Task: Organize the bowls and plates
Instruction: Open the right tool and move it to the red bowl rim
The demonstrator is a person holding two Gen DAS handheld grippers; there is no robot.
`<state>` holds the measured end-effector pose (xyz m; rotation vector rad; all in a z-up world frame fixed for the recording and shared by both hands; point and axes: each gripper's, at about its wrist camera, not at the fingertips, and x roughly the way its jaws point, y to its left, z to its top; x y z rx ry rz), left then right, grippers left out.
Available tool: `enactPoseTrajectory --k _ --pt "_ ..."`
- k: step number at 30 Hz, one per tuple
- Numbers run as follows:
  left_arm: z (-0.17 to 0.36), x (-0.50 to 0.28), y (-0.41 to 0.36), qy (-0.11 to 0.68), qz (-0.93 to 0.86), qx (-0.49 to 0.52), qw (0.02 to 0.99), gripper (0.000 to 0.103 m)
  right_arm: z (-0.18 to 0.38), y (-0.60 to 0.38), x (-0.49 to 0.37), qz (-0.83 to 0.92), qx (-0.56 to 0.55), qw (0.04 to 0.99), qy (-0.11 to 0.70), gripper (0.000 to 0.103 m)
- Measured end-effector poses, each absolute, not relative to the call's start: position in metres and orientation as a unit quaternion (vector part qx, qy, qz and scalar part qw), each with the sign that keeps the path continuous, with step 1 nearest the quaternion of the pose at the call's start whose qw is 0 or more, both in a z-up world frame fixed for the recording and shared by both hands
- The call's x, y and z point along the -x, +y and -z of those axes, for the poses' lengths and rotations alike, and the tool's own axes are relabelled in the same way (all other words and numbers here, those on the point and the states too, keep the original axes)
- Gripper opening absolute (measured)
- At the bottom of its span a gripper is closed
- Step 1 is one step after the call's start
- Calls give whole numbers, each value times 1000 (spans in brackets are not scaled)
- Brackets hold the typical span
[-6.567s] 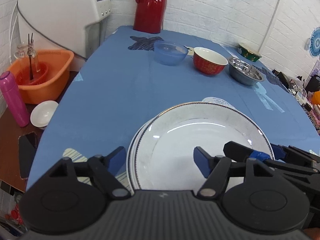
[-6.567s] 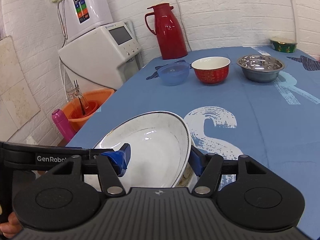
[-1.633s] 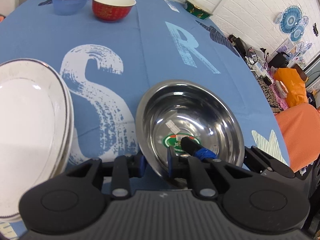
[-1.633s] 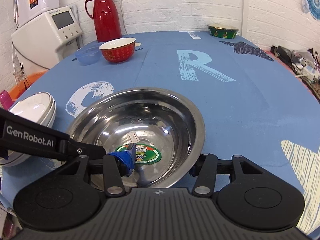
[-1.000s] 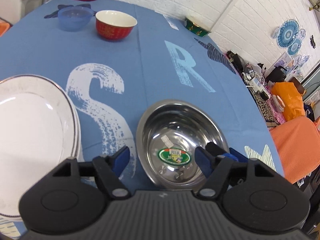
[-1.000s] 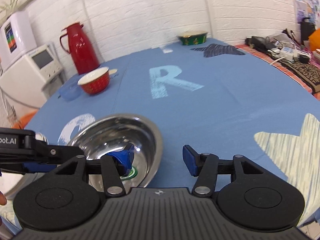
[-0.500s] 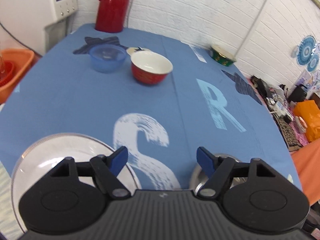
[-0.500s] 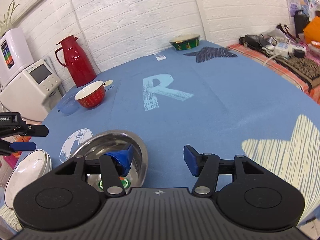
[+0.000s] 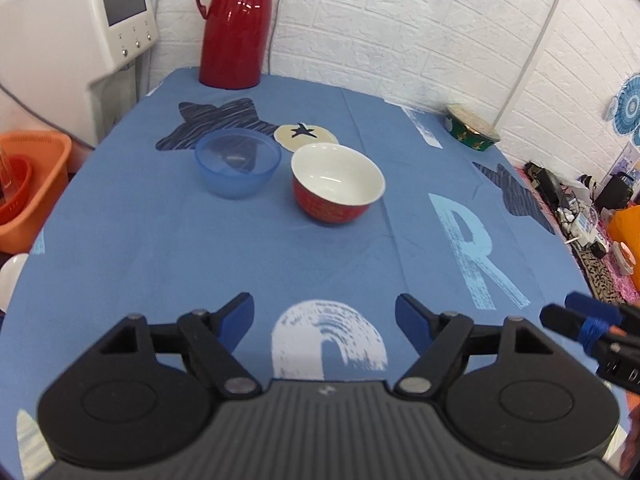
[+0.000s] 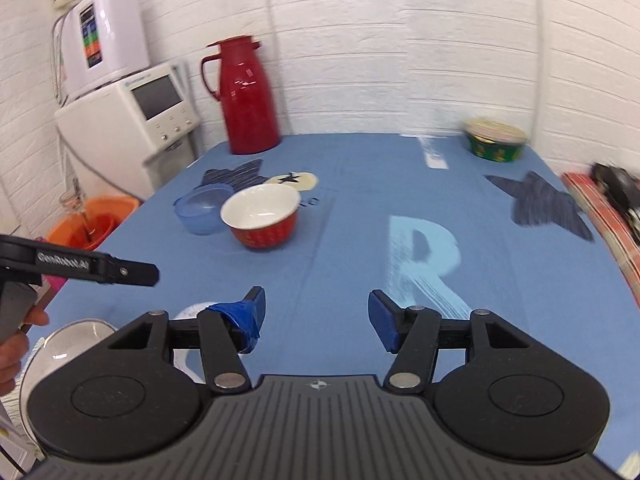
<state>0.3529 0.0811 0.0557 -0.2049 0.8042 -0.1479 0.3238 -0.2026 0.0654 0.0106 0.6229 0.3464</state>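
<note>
The red bowl point(image 9: 337, 189) with its white inside and the blue plastic bowl point(image 9: 237, 162) stand side by side, apart and unstacked, toward the far half of the desk point(image 9: 160, 248); I judge these two, and perhaps the green bowl point(image 10: 495, 144) at the far edge, are left to gather. A pale rim, probably a plate point(image 10: 68, 344), shows at the near left of the right view. My left claw point(image 9: 324, 318) and right claw point(image 10: 316, 314) both gape wide, empty. Legible: "GenRobot.AI" on the left tool; a large "R" point(image 10: 428, 256) on the cloth.
</note>
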Motion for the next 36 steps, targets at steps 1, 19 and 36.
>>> enactPoseTrajectory --k 1,19,36 --pt "-56 -361 83 392 67 97 912 78 -68 -197 -335 -178 0 934 310 43" --pt "-6 -510 115 486 12 306 819 80 -20 -122 -532 -168 7 897 410 43" --pt "6 -527 105 464 -56 276 840 73 17 -110 -557 -207 -19 888 410 36"
